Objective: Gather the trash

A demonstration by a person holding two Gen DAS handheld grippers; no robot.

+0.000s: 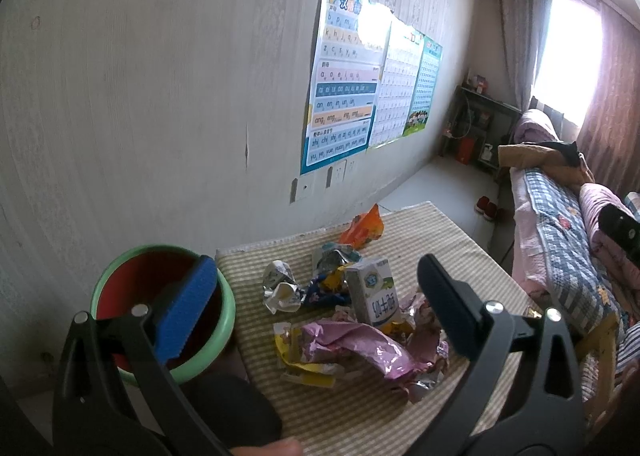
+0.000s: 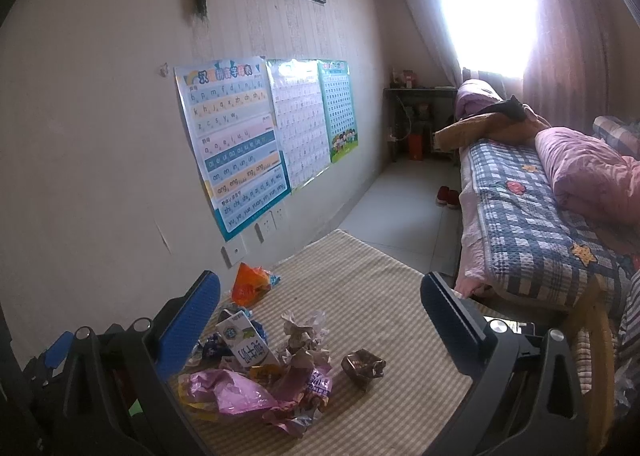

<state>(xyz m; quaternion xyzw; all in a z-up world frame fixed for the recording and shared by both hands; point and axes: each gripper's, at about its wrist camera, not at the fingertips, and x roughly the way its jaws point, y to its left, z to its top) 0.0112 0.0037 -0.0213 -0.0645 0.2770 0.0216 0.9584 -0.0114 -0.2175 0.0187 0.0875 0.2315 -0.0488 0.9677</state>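
Note:
A pile of trash lies on a striped table [image 1: 460, 248]: a white milk carton [image 1: 374, 290] standing upright, a pink foil wrapper [image 1: 360, 348], crumpled silver foil [image 1: 280, 288], a yellow wrapper [image 1: 296, 356] and an orange bag [image 1: 362, 230] further back. A red bin with a green rim [image 1: 160, 308] stands left of the table. My left gripper [image 1: 316, 312] is open and empty, held above the pile and bin. My right gripper [image 2: 320, 324] is open and empty over the same carton [image 2: 246, 342], pink wrapper [image 2: 236, 392], crumpled paper [image 2: 304, 332], brown foil piece [image 2: 362, 366] and orange bag [image 2: 250, 284].
A wall with learning posters [image 2: 236, 144] runs along the left. A bed with a blue checked quilt [image 2: 532, 212] and pink bedding [image 2: 588, 168] stands to the right. Red shoes [image 2: 448, 196] lie on the floor beyond the table. A dark shelf [image 2: 416, 116] stands under the window.

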